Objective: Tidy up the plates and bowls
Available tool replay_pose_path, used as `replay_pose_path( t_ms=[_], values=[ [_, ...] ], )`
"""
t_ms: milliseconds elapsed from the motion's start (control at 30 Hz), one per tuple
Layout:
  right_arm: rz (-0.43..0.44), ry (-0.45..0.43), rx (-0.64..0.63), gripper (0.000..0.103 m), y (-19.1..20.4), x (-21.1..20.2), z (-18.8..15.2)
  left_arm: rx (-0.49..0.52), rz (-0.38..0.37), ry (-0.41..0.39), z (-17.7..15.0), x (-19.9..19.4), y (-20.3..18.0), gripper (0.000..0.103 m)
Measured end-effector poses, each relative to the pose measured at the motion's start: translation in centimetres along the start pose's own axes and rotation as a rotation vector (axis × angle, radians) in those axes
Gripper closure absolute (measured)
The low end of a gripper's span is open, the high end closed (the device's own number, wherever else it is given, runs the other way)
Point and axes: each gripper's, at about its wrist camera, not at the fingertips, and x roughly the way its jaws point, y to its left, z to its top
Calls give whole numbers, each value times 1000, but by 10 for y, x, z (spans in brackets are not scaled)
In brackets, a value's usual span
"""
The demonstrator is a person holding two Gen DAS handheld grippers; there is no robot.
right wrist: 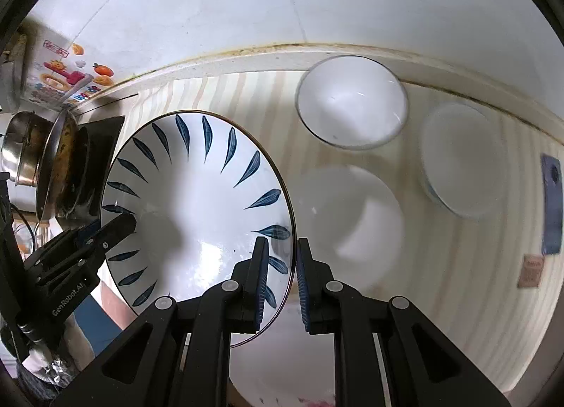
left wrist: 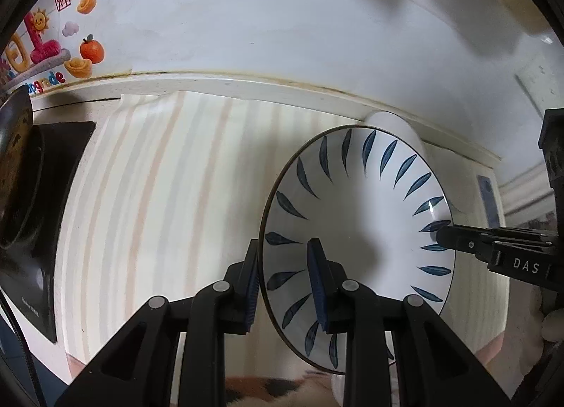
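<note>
Currently, step in hand: the blue-leaf plate [right wrist: 197, 202] is carried by both grippers at once, held above the table [right wrist: 458, 283], apparently on its way to a stack.
Left gripper [left wrist: 285, 287]: its fingers [left wrist: 319, 287] straddle the plate's rim, 1 inside the dish and 1 outside, set fairly close; the outer pad sits at the rim, yet whether both pads press on it I cannot tell.
Right gripper [right wrist: 280, 283]: its fingers [right wrist: 261, 283] straddle the opposite rim, 1 on each side, with a visible gap at the outer pad, so the grip looks loose or not fully closed.
Plate position: it hangs tilted over the striped table top, toward the front edge, clear of the other dishes.
Other dishes: a white bowl [right wrist: 352, 103] stands near the back edge, a second white bowl [right wrist: 461, 163] sits toward the back right corner, and a flat white plate [right wrist: 349, 227] lies between them and the front edge, just beside the carried plate.
Next move, as I judge it: bring the blue-leaf plate level over the flat white plate, lower it until it rests there, then part both sets of fingers together.
Care needed: both hands must move evenly, since a loose hold on 1 rim could let the plate tip.
Left edge of the table: a dark pan [right wrist: 67, 167] and a steel pot [right wrist: 21, 149] stand there, well apart from the stacking spot.
</note>
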Motion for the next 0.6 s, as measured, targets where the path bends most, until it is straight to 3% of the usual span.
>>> replay_pose_path(
  t_ms=[267,600],
  values=[
    [4,-12,37,86,-39,-27,-65,46,-31,20,-43,-8,-47,80],
    [-8,43,105,86,-89,-8,-136,98,-49,122,-91,27,-88,80]
  ],
)
